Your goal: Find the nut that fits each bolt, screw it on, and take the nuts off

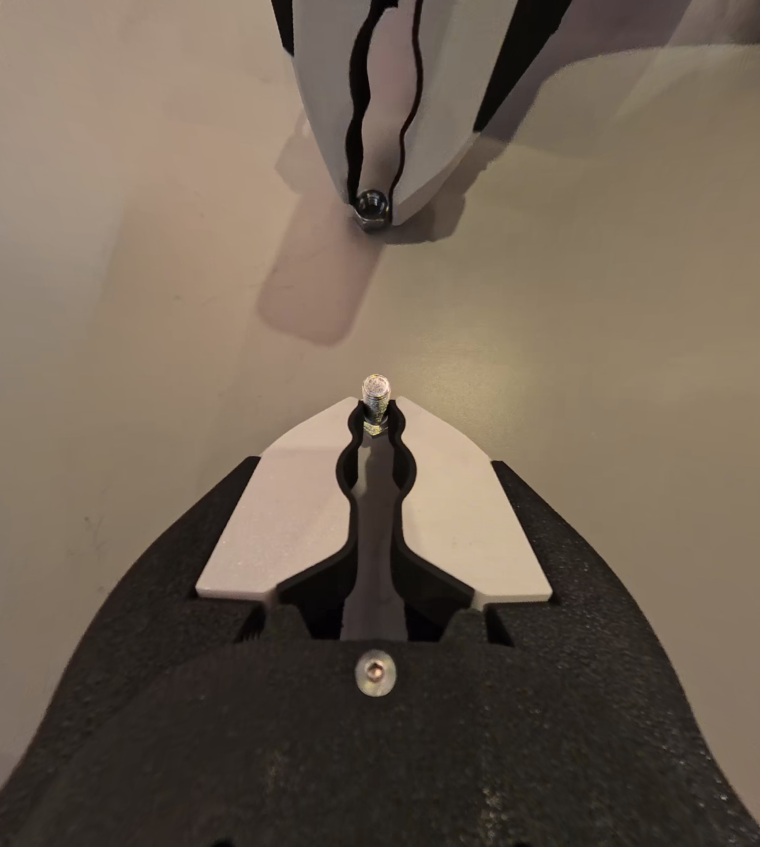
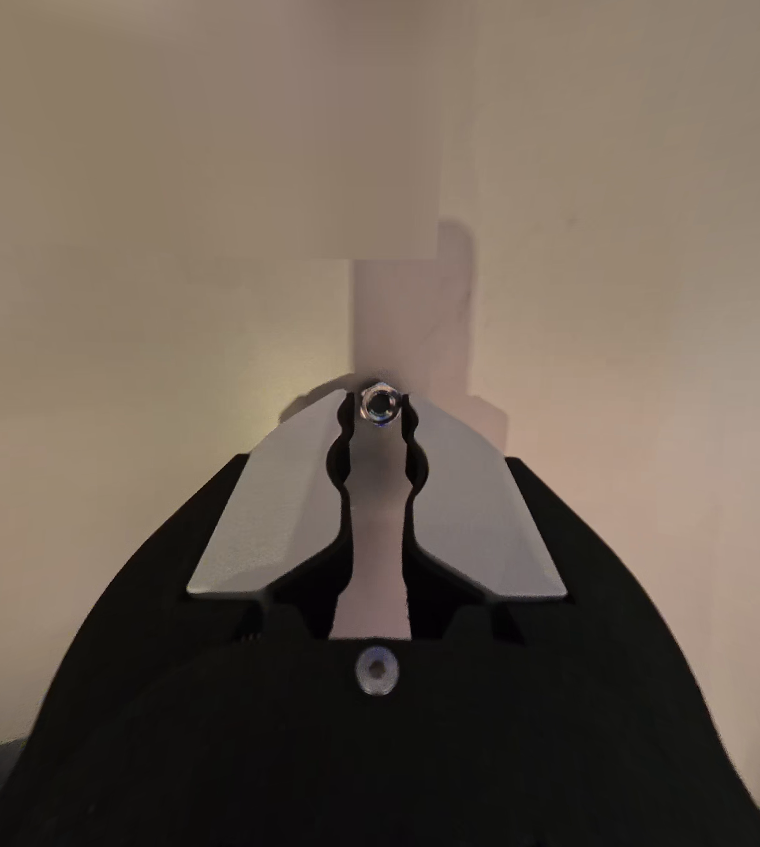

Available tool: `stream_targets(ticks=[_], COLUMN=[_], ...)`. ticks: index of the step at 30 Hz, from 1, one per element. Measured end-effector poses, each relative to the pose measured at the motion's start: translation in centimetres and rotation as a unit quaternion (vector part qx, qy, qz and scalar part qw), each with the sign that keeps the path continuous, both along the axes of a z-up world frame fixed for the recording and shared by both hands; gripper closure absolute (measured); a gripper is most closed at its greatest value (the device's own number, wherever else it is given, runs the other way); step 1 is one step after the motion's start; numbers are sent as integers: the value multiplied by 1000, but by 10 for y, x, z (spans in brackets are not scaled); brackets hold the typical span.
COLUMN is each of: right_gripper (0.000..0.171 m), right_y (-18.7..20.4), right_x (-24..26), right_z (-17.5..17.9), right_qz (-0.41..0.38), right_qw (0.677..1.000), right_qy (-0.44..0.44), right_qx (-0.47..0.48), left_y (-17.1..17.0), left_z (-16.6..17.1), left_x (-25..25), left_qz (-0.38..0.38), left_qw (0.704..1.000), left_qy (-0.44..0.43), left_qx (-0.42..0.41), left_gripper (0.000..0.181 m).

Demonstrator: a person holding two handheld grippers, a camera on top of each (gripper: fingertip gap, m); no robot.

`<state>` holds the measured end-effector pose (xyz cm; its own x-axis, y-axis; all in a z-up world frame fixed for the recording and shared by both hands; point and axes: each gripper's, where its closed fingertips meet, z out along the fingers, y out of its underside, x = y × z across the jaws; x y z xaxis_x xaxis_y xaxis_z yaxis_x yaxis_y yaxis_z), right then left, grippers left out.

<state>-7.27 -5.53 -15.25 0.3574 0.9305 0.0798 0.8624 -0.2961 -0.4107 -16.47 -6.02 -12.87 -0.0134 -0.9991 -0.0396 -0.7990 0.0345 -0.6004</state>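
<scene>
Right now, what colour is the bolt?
Shiny silver; the bolt shows best in the left wrist view.

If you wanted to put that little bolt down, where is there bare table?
Nearly everywhere. The beige table lies bare left and right of the left gripper, which holds the bolt. The strip between the two grippers is open too. The only crowded spot is ahead, where the right gripper holds the nut just above or on the table.
</scene>
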Motion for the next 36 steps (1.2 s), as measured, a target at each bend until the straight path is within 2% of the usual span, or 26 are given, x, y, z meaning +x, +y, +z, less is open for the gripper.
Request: stream_targets(ticks=[3, 5, 7, 13, 16, 29, 30, 35, 36], right_gripper=[153, 153, 155, 155, 155, 162, 162, 162, 162], right_y=[-2, -12, -19, -18, -23, -28, -27, -27, -28], right_x=[-28, -58, -78, -88, -91, -94, -93, -87, -87], right_z=[36, 72, 93, 95, 95, 92, 93, 106, 110], right_qz=[50, 92, 107, 99, 102, 125, 122, 119, 121], right_qw=[991, 969, 954, 948, 944, 942, 942, 932, 928], right_qy=[108, 209, 257, 280, 302, 299, 301, 331, 340], right_qx=[58, 95, 115, 114, 83, 85, 89, 91, 92], left_y=[-3, -6, -9, -17, -18, -26, -25, -19, -22], left_z=[4, 9, 16, 36, 39, 46, 48, 47, 48], left_x=[1, 2, 5, 9, 9, 10, 11, 13, 16], left_qz=[-5, -10, -14, -23, -24, -56, -54, -52, -59], left_qw=[1000, 1000, 999, 997, 997, 994, 994, 990, 988], left_qy=[-7, -18, -34, -69, -70, -90, -96, -128, -141], left_qx=[-6, -12, -18, -21, -14, -5, -7, 2, -3], left_gripper=[172, 172, 172, 172, 172, 172, 169, 130, 129])
